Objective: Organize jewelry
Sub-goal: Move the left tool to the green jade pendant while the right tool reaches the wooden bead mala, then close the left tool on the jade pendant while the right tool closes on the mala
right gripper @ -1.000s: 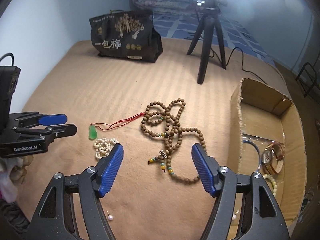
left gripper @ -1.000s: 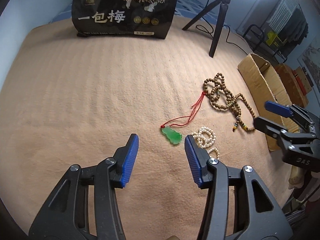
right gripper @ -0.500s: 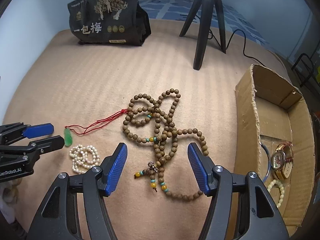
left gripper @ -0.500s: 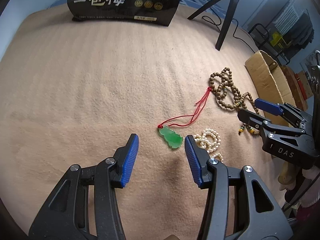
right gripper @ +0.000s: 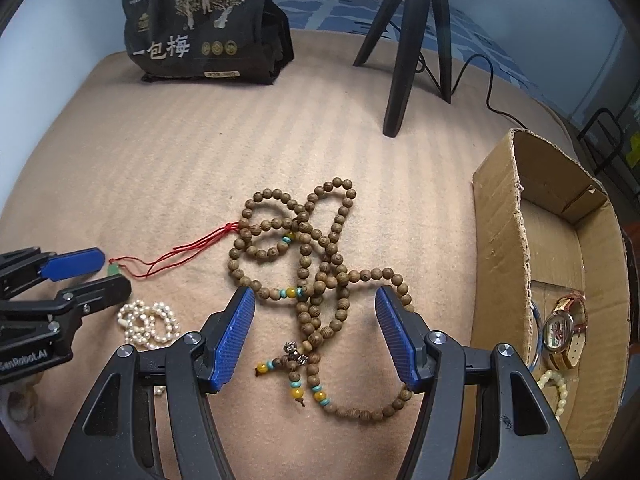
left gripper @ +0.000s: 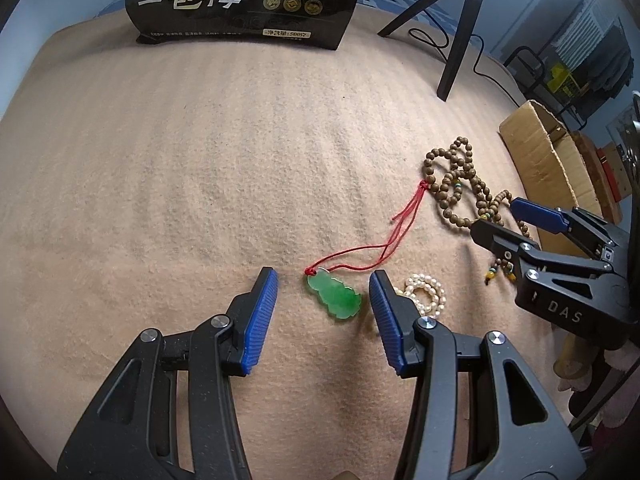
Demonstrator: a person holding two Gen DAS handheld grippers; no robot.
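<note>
A green jade pendant (left gripper: 334, 295) on a red cord (left gripper: 394, 226) lies on the tan blanket between the open fingers of my left gripper (left gripper: 322, 280). A white pearl bracelet (left gripper: 425, 295) lies just right of it. A long brown wooden bead necklace (right gripper: 316, 276) is tangled on the blanket, and my open right gripper (right gripper: 315, 302) straddles its middle. The right gripper also shows in the left wrist view (left gripper: 516, 222) over those beads. An open cardboard box (right gripper: 500, 240) at the right holds a watch (right gripper: 564, 330) and a pale bead bracelet (right gripper: 556, 386).
A black snack bag (right gripper: 204, 28) stands at the far edge of the blanket. A black tripod (right gripper: 404, 40) with a trailing cable stands at the back right. The pendant (right gripper: 114, 269) is mostly hidden behind the left gripper (right gripper: 108, 270) in the right wrist view.
Both grippers have moved forward and lower. The left gripper's fingers now flank the jade pendant. The right gripper's fingers now straddle the wooden beads.
</note>
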